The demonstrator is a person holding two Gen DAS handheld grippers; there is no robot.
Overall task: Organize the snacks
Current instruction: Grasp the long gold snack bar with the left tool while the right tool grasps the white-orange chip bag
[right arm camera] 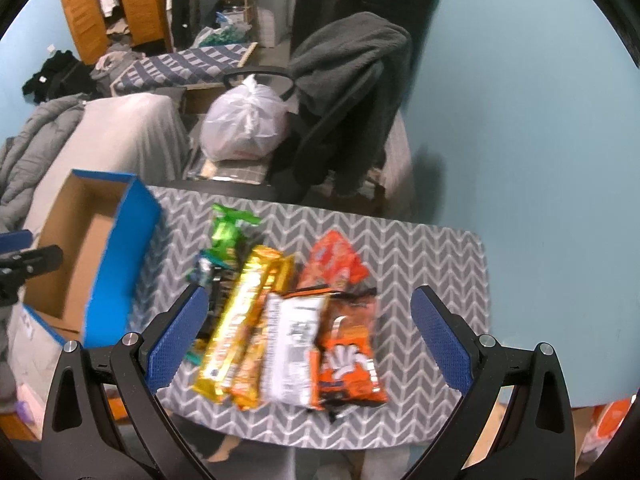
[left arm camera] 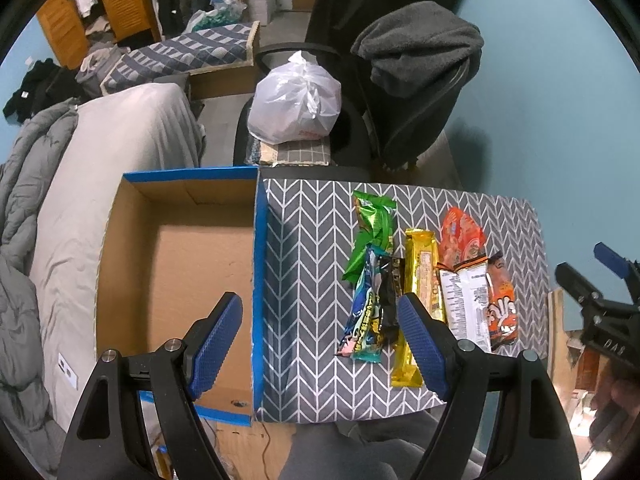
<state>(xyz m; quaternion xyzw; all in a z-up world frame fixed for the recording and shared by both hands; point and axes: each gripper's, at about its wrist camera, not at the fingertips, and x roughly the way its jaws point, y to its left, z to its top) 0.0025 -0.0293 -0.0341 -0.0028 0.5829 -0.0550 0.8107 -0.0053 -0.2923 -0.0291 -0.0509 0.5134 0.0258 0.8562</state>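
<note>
One box (left arm camera: 172, 280), cardboard with blue-taped rim, stands open at the table's (left arm camera: 312, 208) left edge, its right wall against the chevron cloth. Nothing is visible inside it.

Snacks counted on the table: seven packets, grouped right of centre, touching or overlapping in a row. A green packet (left arm camera: 374, 228) and an orange packet (left arm camera: 462, 232) lie toward the far edge. Nearer: a blue packet (left arm camera: 366, 312), a black packet (left arm camera: 388, 300) partly over it, a gold bar (left arm camera: 420, 276), a white-backed packet (left arm camera: 466, 300) and an orange-and-white packet (left arm camera: 502, 304). The right wrist view suggests a second gold bar (right arm camera: 256, 344), blurred; count uncertain.

Bare cloth lies between box and snacks, and along the far and right edges.

Left gripper (left arm camera: 320, 340) is spread wide, holding nothing, above the box's right wall and the blue packet. Right gripper (right arm camera: 308, 332) is likewise wide apart and empty, above the near row of snacks.

One chair (left arm camera: 420, 80) with draped clothing and one white bag (left arm camera: 296, 100) stand beyond the far edge.
</note>
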